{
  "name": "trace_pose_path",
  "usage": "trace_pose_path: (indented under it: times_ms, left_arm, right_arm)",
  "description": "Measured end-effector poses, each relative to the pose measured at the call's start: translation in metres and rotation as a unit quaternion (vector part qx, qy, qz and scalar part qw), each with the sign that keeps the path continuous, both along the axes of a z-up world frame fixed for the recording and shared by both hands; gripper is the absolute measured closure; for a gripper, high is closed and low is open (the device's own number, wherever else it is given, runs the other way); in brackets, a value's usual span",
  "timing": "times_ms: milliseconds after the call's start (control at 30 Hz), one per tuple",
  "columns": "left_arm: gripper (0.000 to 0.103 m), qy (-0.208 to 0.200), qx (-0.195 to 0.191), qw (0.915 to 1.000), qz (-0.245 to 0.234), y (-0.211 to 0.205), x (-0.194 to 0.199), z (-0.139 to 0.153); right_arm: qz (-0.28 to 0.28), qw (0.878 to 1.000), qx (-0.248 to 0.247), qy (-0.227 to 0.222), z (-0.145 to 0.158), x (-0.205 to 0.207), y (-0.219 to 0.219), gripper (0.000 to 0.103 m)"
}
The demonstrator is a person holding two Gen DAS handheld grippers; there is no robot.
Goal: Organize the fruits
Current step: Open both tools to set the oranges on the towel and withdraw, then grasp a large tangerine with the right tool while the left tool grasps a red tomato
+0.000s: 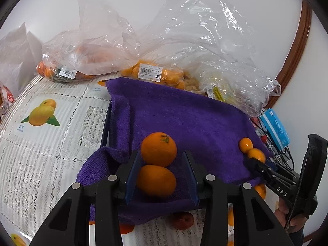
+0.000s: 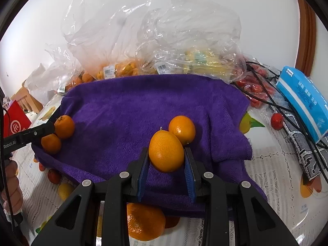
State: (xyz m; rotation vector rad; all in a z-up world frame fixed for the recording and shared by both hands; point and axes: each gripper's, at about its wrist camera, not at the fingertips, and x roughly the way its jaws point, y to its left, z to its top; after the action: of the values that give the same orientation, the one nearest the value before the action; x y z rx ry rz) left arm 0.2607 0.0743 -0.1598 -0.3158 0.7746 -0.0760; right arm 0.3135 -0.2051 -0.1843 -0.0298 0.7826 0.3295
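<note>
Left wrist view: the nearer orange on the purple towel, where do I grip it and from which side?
Take the nearer orange by its left and right flanks, approaching from the near side: the stemmed orange touches its far side, both flanks are free, and the left gripper has its open jaws straddling it.

We are holding the left tongs (image 1: 162, 174) with their blue pads spread wide, one pad at 9 o'clock and one at 3 o'clock of the gap, neither pressing on anything. We are keeping the right tongs (image 2: 166, 160) pinched on an orange fruit (image 2: 166, 151), a pad touching each flank. In the left wrist view, the right tongs are reaching in from 4 o'clock, our right hand (image 1: 287, 215) gripping the handle. Our left hand (image 2: 11, 186) is showing at 8 o'clock in the right wrist view.
</note>
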Motion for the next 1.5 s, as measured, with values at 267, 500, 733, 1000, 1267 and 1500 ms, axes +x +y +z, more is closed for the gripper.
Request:
trace_pose_path:
  times_ms: [267,500,733,1000,1267,1500]
  left_arm:
    - [0.059,-0.013,0.009,0.9999,-0.001,-0.004,-0.005,0.009]
    - [0.055,-0.039,0.012,0.9992,0.001,-0.006,-0.014,0.02]
    - [0.054,-0.046,0.004,0.9989,0.001,-0.007,-0.018,0.022]
    - [0.054,-0.061,0.005,0.9981,0.0,-0.009,-0.027,0.028]
    - [0.054,-0.066,0.005,0.9978,-0.001,-0.011,-0.034,0.03]
    - [0.054,-0.061,0.008,0.9981,-0.004,-0.011,-0.045,0.027]
  right_arm:
    - [0.001,1.0,0.002,-0.029,0.013,-0.012,0.001,0.05]
    - [-0.003,0.998,-0.018,-0.065,0.023,-0.031,0.004,0.05]
    - [-0.007,0.999,0.008,-0.032,0.022,-0.049,-0.003,0.05]
    - [-0.002,1.0,-0.011,0.0,0.003,-0.077,0.007,0.051]
    - [-0.033,0.998,-0.03,0.036,-0.012,-0.063,0.009,0.054]
    - [-0.035,0.999,-0.023,0.027,-0.012,-0.068,0.007,0.063]
